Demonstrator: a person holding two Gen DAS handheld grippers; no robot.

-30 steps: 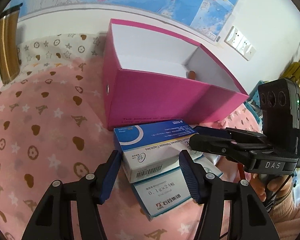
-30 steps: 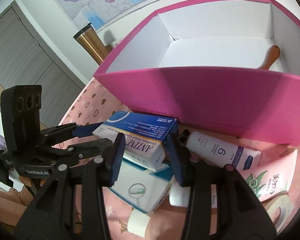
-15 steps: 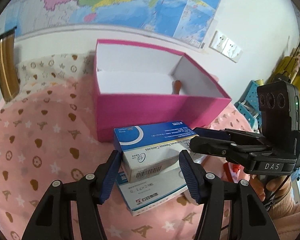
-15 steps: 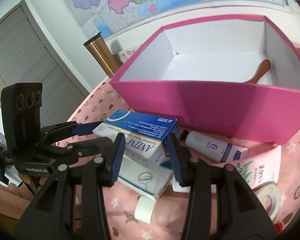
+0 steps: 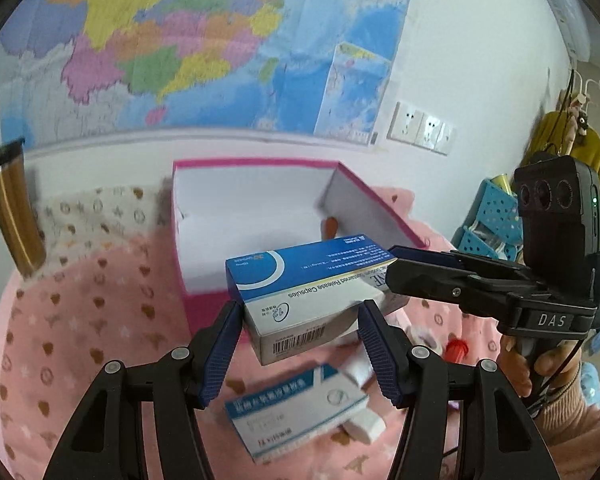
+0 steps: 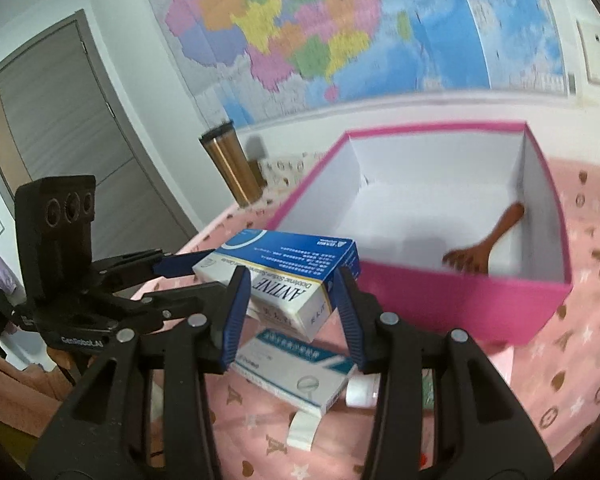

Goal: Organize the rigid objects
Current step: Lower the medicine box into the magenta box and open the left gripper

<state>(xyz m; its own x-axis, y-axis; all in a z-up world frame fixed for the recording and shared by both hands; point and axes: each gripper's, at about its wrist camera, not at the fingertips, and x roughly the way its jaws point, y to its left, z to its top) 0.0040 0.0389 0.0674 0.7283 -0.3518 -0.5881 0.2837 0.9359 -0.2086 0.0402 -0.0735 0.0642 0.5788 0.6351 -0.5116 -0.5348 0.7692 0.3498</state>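
Gripping opposite ends of 1 blue-and-white carton (image 5: pixel 308 292), both claws held it in the air, clear of the pink cloth (image 5: pixel 80 340) on the desk. The left claw (image 5: pixel 300 356) pinched the barcode end between its blue pads (image 5: pixel 224 352); the right claw (image 6: pixel 290 312) pinched the other end, its pads (image 6: pixel 234 316) pressed against the long sides. In the left view the right claw reached in from the right (image 5: pixel 440 276), with a hand (image 5: pixel 540 364) on its handle; in the right view the left claw came in from the left (image 6: pixel 172 276).

Just beyond the carton stood an open pink box (image 6: pixel 460 300), white inside, with a brown wooden tool (image 6: pixel 484 248) lying against its right wall. Below the carton, under the claws, a second carton (image 5: pixel 296 412) with a teal stripe lay flat on the cloth, a white tube (image 6: pixel 360 390) beside it. A red cap (image 5: pixel 456 348) showed right of the left claw. A gold tumbler (image 5: pixel 8 212) stood far left, near the wall map (image 5: pixel 180 40).
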